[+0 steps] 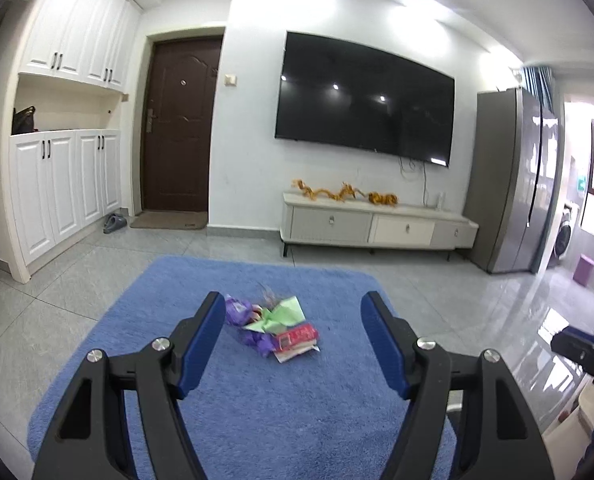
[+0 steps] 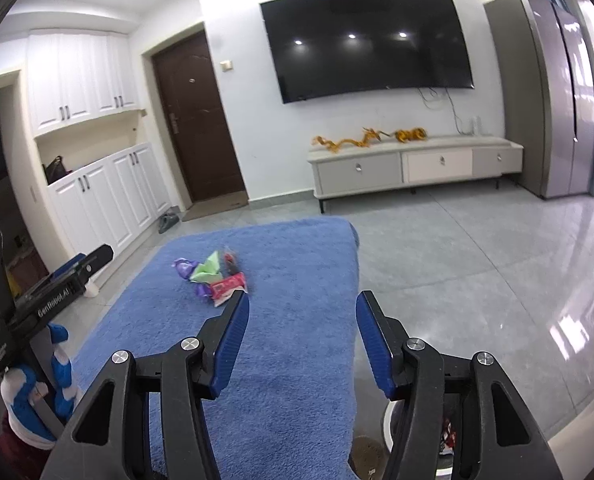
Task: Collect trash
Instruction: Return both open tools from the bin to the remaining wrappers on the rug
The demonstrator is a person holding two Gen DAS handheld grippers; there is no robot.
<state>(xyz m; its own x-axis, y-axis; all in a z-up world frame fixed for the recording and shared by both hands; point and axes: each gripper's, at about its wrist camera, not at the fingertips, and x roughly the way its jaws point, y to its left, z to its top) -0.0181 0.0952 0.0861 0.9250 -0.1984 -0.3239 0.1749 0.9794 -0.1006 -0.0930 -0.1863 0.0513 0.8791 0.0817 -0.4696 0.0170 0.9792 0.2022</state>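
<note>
- Left gripper (image 1: 293, 312) is spread wide with nothing between the blue pads, hovering above the blue cloth (image 1: 257, 420) and aimed pretty much straight at the trash pile (image 1: 273, 326).
- Right gripper (image 2: 303, 312) is the same deal: jaws apart, empty, a bit off to the right of the pile, over the cloth's right edge.
- The pile sits near the middle of the cloth: crumpled purple wrappers (image 1: 237, 310), a light green paper (image 1: 283, 312), and a red packet (image 1: 297, 336) on the near side, all touching or overlapping.
- Progress-wise I'd say this is basically the start. Nothing is picked up and every piece looks untouched, so the whole collection is still left.
- At the bottom of the right view there's a round white rim (image 2: 389, 432) with something colourful inside. Could be the bin, can't really tell.
- Readable text: "GenRobot.AI" on the side of the left gripper, seen from the right camera. The red packet has print but it's too small to read.
</note>
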